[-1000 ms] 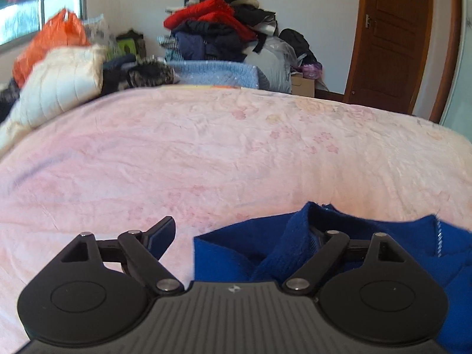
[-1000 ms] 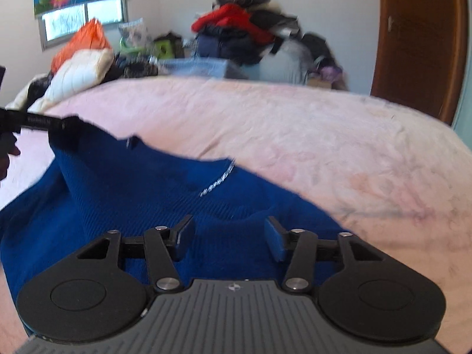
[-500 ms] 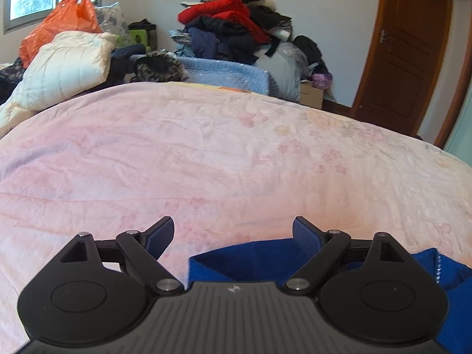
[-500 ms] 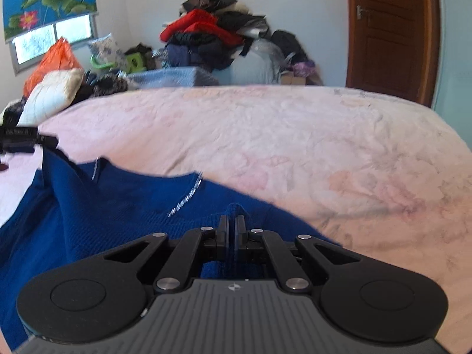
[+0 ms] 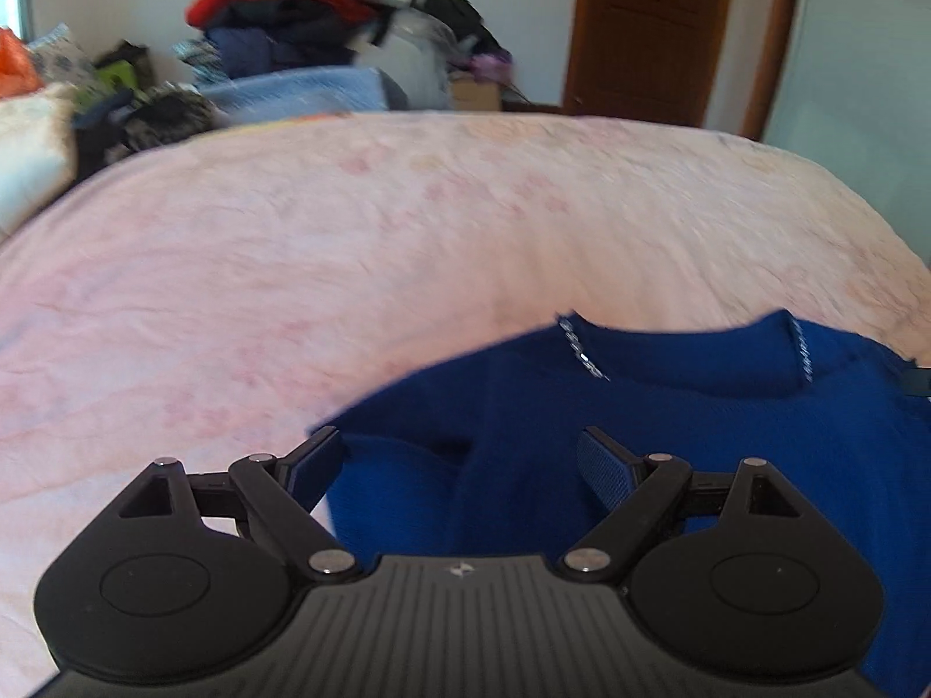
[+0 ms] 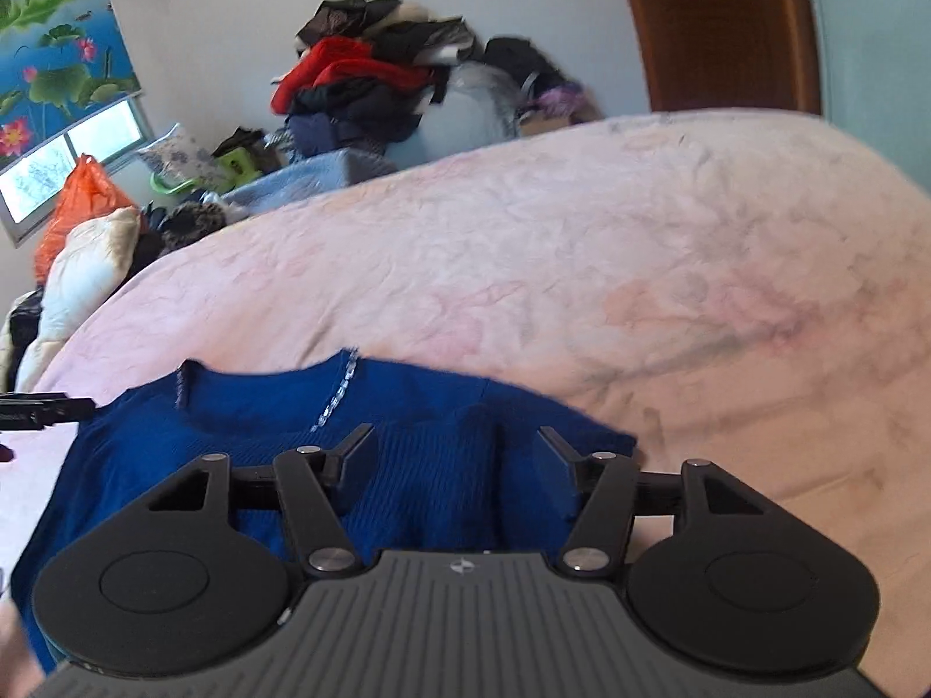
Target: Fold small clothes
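Note:
A small blue knit sweater (image 5: 669,424) with silver trim at the neckline lies on the pink bedspread (image 5: 349,244). My left gripper (image 5: 459,459) is open, its jaws wide apart over the sweater's left edge. In the right wrist view the sweater (image 6: 244,419) lies spread with the collar facing away. My right gripper (image 6: 457,453) is open over the sweater's right part, with a raised fold of knit between the jaws. The tip of the left gripper (image 6: 46,410) shows at the left edge of that view.
The pink bedspread (image 6: 582,267) stretches ahead. A pile of clothes (image 6: 372,87) stands against the far wall. A white pillow (image 6: 81,267) and an orange bag (image 6: 75,198) lie at the left. A brown door (image 5: 657,23) is at the back right.
My right gripper was shut on the sweater half a second ago and has opened. My left gripper has moved right over the sweater, still open. The sweater now lies flatter.

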`<state>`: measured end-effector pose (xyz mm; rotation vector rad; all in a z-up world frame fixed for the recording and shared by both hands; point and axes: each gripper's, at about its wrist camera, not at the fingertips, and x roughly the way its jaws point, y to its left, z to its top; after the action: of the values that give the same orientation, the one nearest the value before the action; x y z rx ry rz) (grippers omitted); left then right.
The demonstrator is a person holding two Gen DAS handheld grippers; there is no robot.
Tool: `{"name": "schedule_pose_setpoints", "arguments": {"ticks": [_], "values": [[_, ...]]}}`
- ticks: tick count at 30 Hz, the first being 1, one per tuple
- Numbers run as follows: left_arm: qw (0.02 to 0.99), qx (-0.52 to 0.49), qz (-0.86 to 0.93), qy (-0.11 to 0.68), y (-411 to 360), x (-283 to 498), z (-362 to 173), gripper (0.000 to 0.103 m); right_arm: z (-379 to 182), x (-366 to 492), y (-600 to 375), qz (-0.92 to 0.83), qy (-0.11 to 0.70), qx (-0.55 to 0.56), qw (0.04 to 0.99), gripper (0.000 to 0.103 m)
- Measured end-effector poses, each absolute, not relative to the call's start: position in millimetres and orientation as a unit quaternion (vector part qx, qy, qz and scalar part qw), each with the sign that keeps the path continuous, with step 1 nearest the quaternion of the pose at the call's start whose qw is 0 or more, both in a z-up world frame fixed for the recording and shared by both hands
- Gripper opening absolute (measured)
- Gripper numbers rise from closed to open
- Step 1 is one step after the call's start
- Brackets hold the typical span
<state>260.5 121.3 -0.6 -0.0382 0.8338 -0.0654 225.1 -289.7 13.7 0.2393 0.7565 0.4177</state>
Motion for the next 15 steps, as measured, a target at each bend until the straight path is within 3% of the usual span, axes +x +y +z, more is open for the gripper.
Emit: {"name": "schedule_pose_setpoints", "arguments": {"ticks": [1,4,8,11,13,15], "values": [[0.912,-0.026,-0.040,0.407,122.1,263.4,-4.3,0.088,10.8,228.2,-291.6,0.210,0.376,0.126,0.894,0.063],[0.909,-0.039,-0.060,0.410,123.0,271.4,-12.5,0.088,3.9,236.3,-294.8,0.235,0.392,0.164,0.874,0.048],[0.905,-0.045,-0.092,0.412,116.8,279.3,-14.6,0.088,-1.5,245.7,-288.7,0.256,0.397,0.183,0.862,0.043],[0.900,-0.046,-0.104,0.421,113.6,284.5,-18.4,0.086,-1.7,250.8,-289.1,0.252,0.390,0.193,0.865,0.024],[0.901,-0.045,-0.093,0.422,114.8,285.7,-20.2,0.062,-3.4,252.3,-291.5,0.245,0.384,0.205,0.866,0.018],[0.902,-0.061,-0.080,0.419,120.0,286.4,-21.0,0.029,-4.7,250.3,-290.8,0.242,0.377,0.202,0.871,0.014]]}}
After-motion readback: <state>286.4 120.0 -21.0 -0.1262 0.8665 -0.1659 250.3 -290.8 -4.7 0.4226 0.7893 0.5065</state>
